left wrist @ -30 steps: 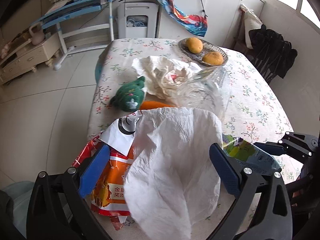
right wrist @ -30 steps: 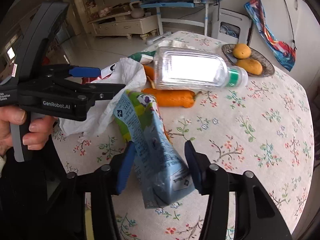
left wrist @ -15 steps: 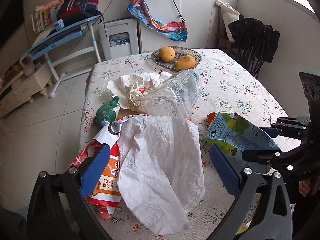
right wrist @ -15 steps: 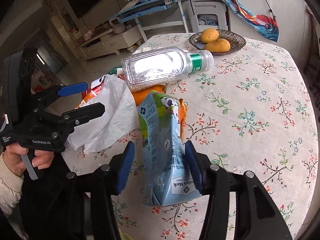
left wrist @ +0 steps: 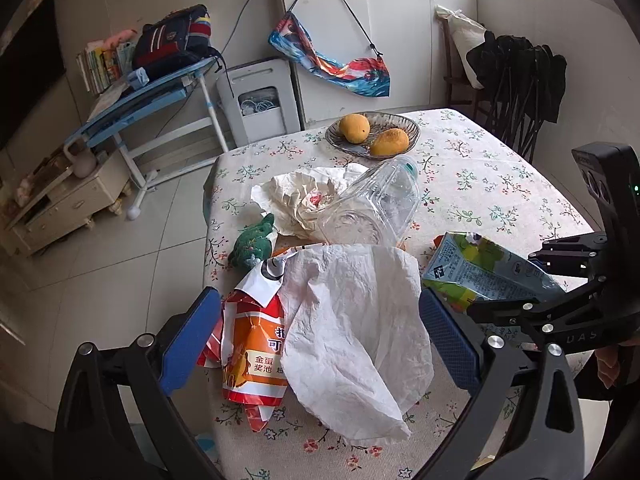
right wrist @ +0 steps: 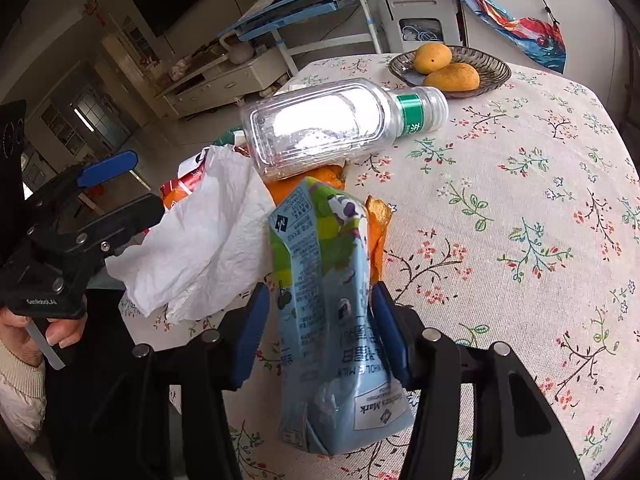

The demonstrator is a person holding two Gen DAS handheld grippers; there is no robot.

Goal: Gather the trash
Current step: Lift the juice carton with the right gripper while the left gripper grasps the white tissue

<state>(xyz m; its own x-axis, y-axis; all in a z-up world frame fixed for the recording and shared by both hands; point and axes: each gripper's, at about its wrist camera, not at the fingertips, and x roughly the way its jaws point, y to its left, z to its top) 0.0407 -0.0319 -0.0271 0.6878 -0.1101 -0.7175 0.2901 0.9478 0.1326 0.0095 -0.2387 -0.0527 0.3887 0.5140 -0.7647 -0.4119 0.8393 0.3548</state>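
**Trash on the floral table: soft, light pieces, one already gripped**

Trash lies heaped at the near left of the table point(left wrist: 472, 184), and most of it looks light and yielding. Farthest left, the orange snack bag point(left wrist: 256, 344) lies flat and crinkled; its film is probably slippery, so a pinch across a folded edge should hold better than one on a smooth face. Just right of it, partly over it, the white tissue point(left wrist: 352, 328) is limp and will bunch under any grip. The left gripper point(left wrist: 316, 336) hovers over these two with its blue pads wide apart, touching neither. Beyond, a crumpled paper wad point(left wrist: 304, 200) sits against a clear plastic bottle point(right wrist: 320, 128) lying on its side; the bottle seems empty, stiff but smooth and apt to roll, so its ribbed middle is the safer hold. Orange peel point(right wrist: 376, 232) lies under it. On the right, the right gripper point(right wrist: 316, 332) is clamped across the waist of a flattened milk carton point(right wrist: 324, 300), lifted clear; the board is creased and gives under the pads.
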